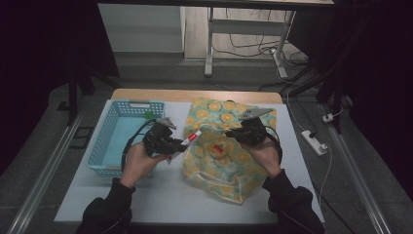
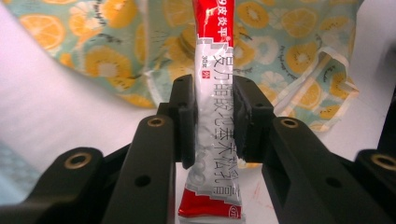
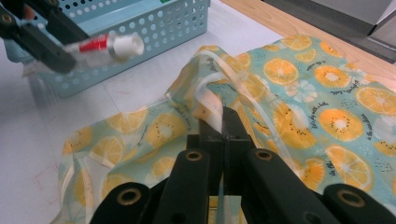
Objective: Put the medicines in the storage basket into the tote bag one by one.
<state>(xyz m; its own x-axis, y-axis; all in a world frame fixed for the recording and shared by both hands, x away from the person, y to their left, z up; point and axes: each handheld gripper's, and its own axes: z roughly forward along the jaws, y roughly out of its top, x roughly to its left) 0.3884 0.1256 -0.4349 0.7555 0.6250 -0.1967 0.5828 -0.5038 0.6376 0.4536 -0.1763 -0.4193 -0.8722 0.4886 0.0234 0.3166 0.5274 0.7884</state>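
One tube (image 2: 212,116), one fruit-print bag (image 1: 219,151), one blue basket (image 1: 109,141). Left tool (image 2: 212,116) pinches the tube above the surface, beside the bag. Right tool (image 3: 223,126), pressed together, grips the bag's rim.

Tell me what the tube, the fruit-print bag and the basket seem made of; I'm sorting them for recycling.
Tube: seemingly laminated plastic or foil, glossy, with a crimped red end and white cap.
Fruit-print bag: probably thin soft plastic, limp and creased, with a slight sheen and clear handles.
Basket: rigid moulded plastic, light blue, with perforated walls.
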